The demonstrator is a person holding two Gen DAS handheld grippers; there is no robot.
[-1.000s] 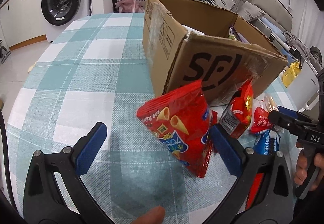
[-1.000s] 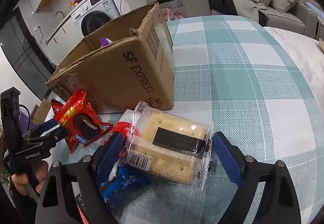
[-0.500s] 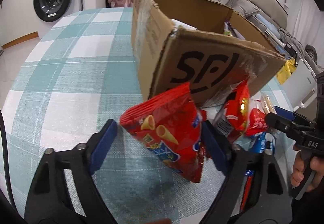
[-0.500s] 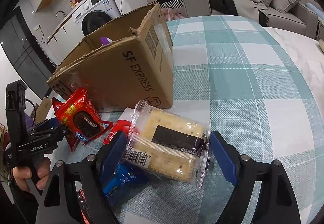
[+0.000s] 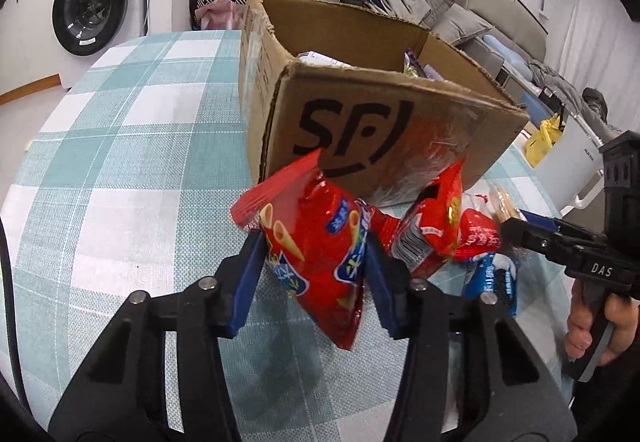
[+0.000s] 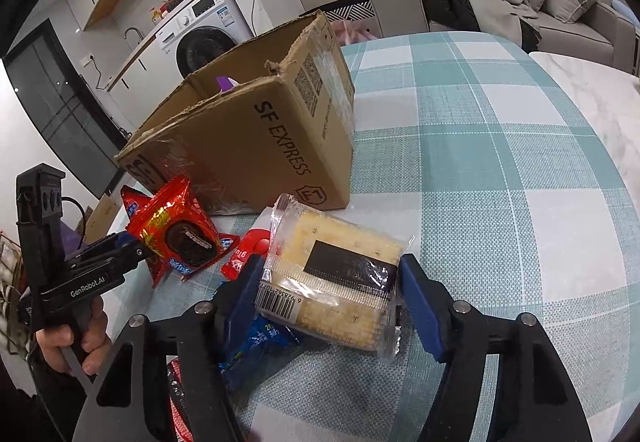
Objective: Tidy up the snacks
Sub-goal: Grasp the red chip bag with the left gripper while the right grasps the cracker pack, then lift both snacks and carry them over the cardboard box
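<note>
Black left tool (image 5: pixel 314 262), blue pads (image 5: pixel 248 282), silver screws

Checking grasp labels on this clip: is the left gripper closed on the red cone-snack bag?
Yes: in the left wrist view the left gripper has both blue pads pressed against the sides of the red cone-snack bag, squeezing it.

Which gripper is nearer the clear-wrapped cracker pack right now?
Right. The right gripper has its fingers on either side of the cracker pack, closing on it. The left gripper is off to its left, clamped on the red cone-snack bag.
</note>
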